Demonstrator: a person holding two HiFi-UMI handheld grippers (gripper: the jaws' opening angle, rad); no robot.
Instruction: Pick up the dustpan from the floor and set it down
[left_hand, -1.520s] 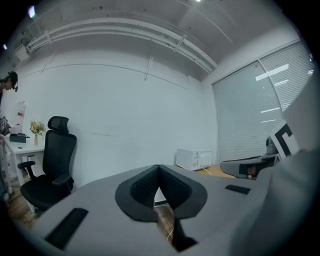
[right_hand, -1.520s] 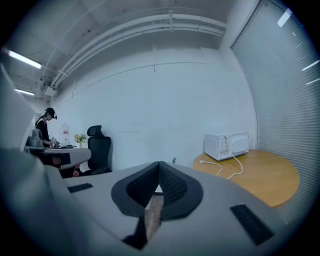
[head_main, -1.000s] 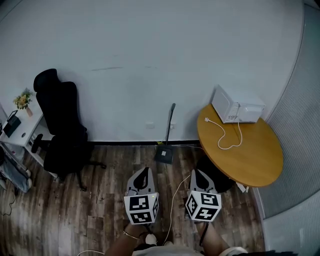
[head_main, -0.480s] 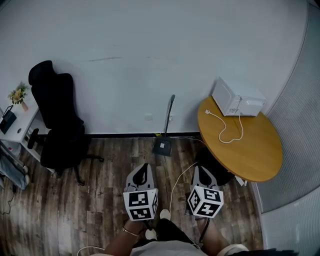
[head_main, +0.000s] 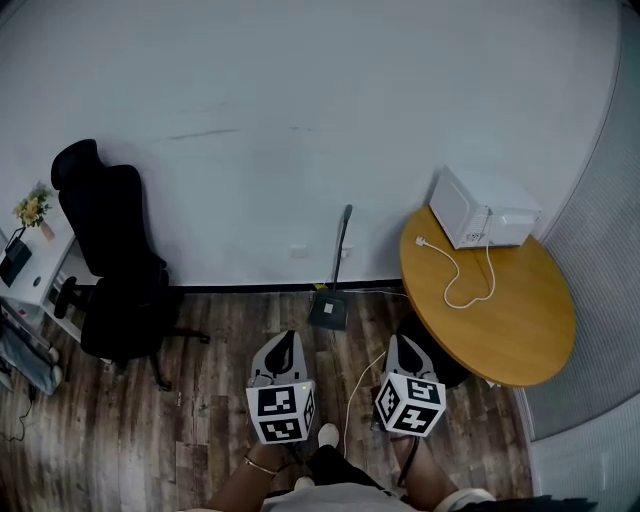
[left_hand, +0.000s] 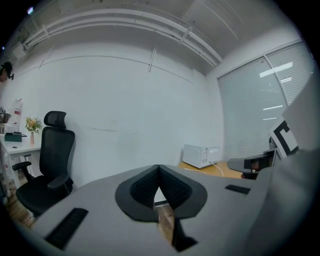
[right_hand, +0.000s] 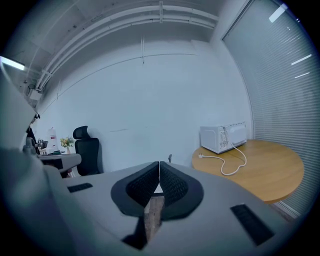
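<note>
The dark dustpan (head_main: 329, 311) stands on the wood floor against the white wall, its long handle (head_main: 340, 245) leaning up the wall. In the right gripper view only the top of that handle (right_hand: 170, 158) shows above the jaws. My left gripper (head_main: 284, 347) and my right gripper (head_main: 400, 349) hang side by side over the floor, a short way in front of the dustpan, one to each side. Both are shut with the pads meeting at the tips and nothing between them. In its own view the left gripper (left_hand: 158, 167) points toward the wall; the right gripper (right_hand: 159, 163) does the same.
A black office chair (head_main: 115, 265) stands at the left, by a white desk (head_main: 40, 268) with flowers. At the right a round wooden table (head_main: 500, 310) carries a white microwave (head_main: 483, 208) and its loose cord (head_main: 455, 268). A white cable (head_main: 357, 375) trails across the floor between the grippers.
Both grippers have moved a little forward and lower toward the dustpan. The head view has shifted slightly, and a shoe now shows between the grippers at the bottom.
</note>
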